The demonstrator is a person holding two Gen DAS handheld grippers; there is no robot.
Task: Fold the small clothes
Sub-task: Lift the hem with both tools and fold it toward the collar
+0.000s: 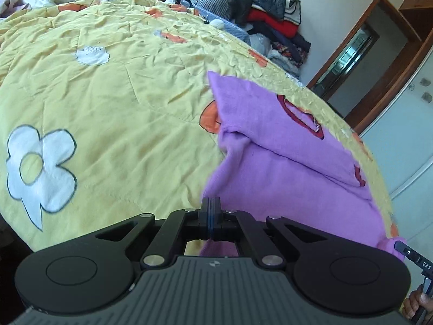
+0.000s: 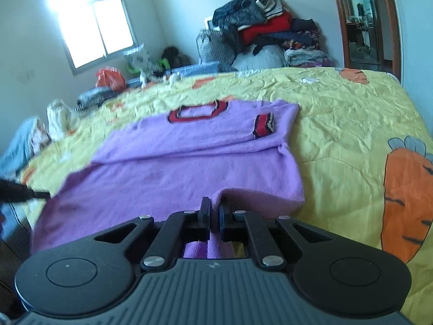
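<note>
Now | purple sweater (image 2: pixel 189 168) lay on the yellow bed cover (image 2: pixel 338 124), sleeves already folded in | left claw (image 1: pixel 210 211) and right claw (image 2: pixel 215 211) each pinched its near hem | advice: lift both corners evenly, carry them toward the collar, keep edges aligned.

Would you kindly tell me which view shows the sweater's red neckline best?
The right wrist view: the whole neckline faces the camera on the purple sweater. The left wrist view shows it sideways and partly creased.
</note>
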